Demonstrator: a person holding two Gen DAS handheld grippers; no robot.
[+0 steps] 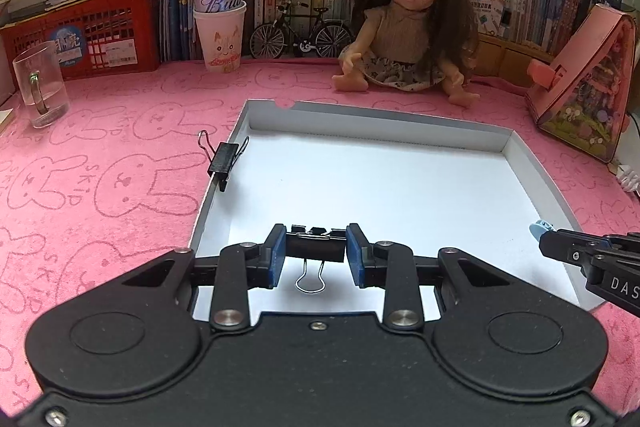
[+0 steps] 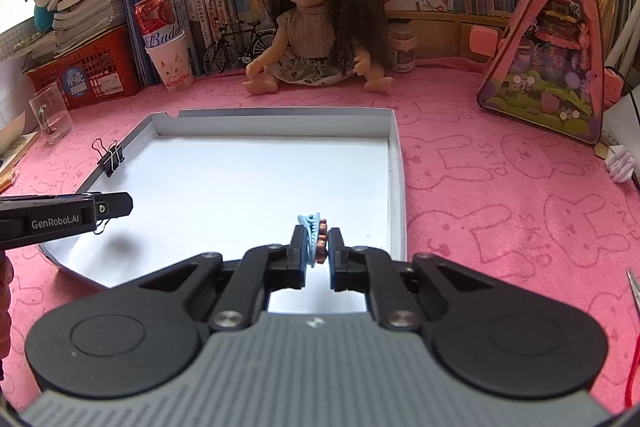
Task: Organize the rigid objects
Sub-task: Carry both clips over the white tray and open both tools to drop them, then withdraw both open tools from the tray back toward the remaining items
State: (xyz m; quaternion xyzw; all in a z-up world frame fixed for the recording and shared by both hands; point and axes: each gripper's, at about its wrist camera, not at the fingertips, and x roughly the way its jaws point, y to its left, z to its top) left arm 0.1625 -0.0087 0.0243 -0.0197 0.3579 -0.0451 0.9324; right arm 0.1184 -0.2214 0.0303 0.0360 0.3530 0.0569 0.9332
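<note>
A shallow white box lid (image 1: 384, 125) (image 2: 394, 163) lies on the pink cloth. My left gripper (image 1: 316, 249) is shut on a black binder clip (image 1: 316, 250) and holds it over the lid's near part, its wire handle hanging down. A second black binder clip (image 1: 225, 159) (image 2: 112, 157) is clipped on the lid's left wall. My right gripper (image 2: 317, 247) is shut on a small blue toothed hair clip (image 2: 310, 233) over the lid's near right part. Its tip with the blue clip (image 1: 540, 227) shows at the right of the left wrist view.
A doll (image 1: 404, 27) (image 2: 316, 23) sits behind the lid. A toy bicycle (image 1: 302, 31), a can in a paper cup (image 1: 220, 27), a red basket (image 1: 86, 35) and a glass mug (image 1: 40, 83) stand at the back left. A pink triangular case (image 2: 556, 59) stands at the right.
</note>
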